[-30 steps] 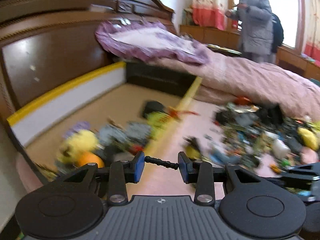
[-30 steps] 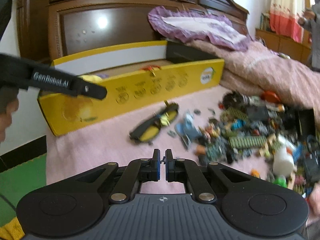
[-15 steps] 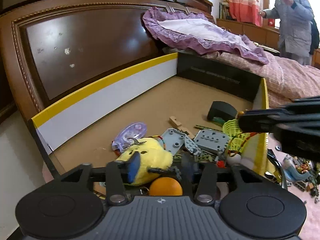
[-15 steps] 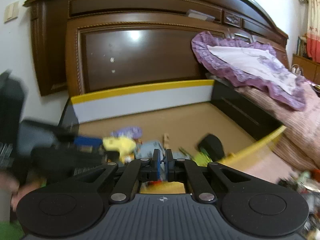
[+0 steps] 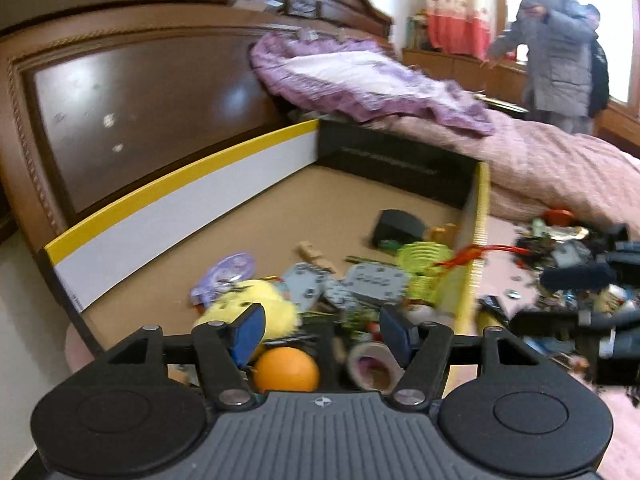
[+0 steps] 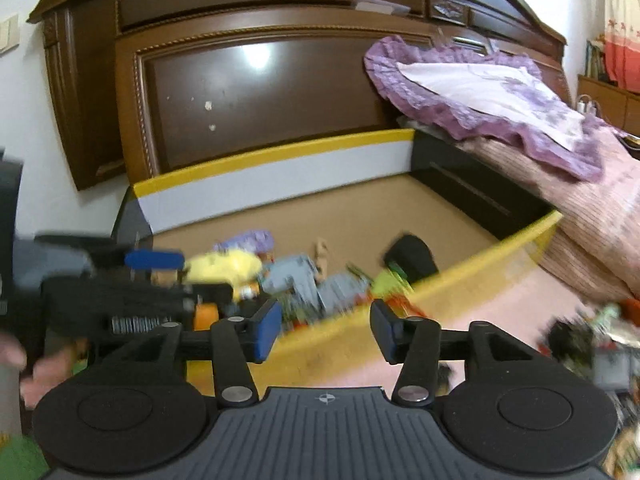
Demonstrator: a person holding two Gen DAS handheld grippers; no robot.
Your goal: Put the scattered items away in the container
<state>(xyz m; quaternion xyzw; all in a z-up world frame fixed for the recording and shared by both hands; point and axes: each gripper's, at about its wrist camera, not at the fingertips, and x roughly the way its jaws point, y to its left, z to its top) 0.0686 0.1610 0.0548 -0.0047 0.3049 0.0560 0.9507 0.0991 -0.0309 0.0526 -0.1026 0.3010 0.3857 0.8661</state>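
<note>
The container is a wide cardboard box with yellow-edged walls [image 5: 180,184], also seen in the right wrist view [image 6: 280,168]. Inside lie a yellow plush [image 5: 256,304], an orange ball [image 5: 286,372], grey plates [image 5: 372,280], a tape roll [image 5: 372,364] and a black object [image 5: 396,226]. My left gripper [image 5: 322,332] is open and empty over the box's near end. My right gripper [image 6: 324,330] is open and empty just outside the box's front wall [image 6: 440,288]. The left gripper also shows in the right wrist view [image 6: 152,260]. A pile of scattered items [image 5: 568,256] lies on the pink bedspread.
A dark wooden headboard [image 6: 260,80] stands right behind the box. A purple pillow [image 5: 360,76] and pink quilt [image 5: 560,168] lie to the right. A person in a grey coat [image 5: 560,40] stands by the window. The other gripper [image 5: 580,320] shows at the right.
Both grippers have opened: the left let go of a small black item over the box, and the right, shut before, is now wide open. Both views have shifted slightly rightward.
</note>
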